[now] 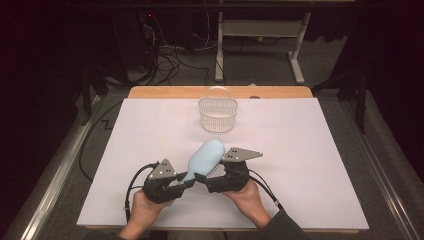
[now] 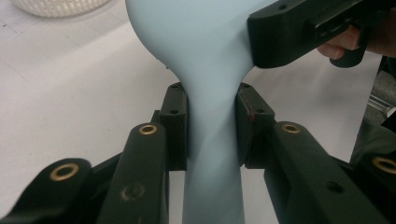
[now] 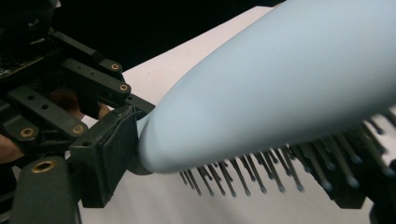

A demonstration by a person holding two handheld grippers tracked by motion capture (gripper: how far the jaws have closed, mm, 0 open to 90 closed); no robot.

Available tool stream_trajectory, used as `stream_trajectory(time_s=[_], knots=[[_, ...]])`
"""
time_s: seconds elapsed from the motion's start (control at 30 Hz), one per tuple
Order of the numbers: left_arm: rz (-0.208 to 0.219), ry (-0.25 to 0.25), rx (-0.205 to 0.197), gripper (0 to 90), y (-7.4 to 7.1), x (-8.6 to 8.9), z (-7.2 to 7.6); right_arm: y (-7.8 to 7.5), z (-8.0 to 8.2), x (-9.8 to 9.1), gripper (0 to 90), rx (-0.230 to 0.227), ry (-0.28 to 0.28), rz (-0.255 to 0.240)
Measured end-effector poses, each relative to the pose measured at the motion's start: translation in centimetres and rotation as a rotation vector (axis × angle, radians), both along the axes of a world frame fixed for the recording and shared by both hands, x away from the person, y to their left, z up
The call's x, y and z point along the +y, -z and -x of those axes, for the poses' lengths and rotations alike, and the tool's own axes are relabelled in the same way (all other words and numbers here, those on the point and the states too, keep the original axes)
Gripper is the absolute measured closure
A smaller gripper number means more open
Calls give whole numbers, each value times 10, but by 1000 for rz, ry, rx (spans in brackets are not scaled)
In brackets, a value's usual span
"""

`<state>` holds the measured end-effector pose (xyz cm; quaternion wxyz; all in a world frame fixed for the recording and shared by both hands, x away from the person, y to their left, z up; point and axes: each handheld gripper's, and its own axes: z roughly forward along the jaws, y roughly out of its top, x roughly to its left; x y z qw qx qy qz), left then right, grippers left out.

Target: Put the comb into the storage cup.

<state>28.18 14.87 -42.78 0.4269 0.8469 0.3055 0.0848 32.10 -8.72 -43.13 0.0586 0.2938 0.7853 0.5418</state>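
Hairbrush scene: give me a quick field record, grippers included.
object: light blue hairbrush, bristles facing down, lifted off the table
left gripper: shut on the hairbrush handle, pads on both sides
right gripper: at the brush head, one pad against its rounded edge; jaws open wide around the head, firm grip not clear
basket: white, perforated, with handle, standing farther back on the table
surface: white table top
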Motion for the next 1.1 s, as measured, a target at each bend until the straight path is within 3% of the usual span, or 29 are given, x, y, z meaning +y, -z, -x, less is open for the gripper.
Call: stream_trajectory(time_s=[0.2,0.33,0.5,0.7,1.1], knots=[[0,1,0,675,0,0,0,0,-3,2,192,28,-8,-10],[-1,-4,-8,675,-1,1,0,-1,-4,2,216,19,-19,-21],[-4,-8,-10,675,-2,1,0,-2,-7,0,262,69,-30,-63],[-6,-14,-25,675,-3,1,1,-5,-10,-1,326,122,-52,-70],[-11,-6,-39,676,-4,2,4,-17,-14,-5,466,165,-101,-127]])
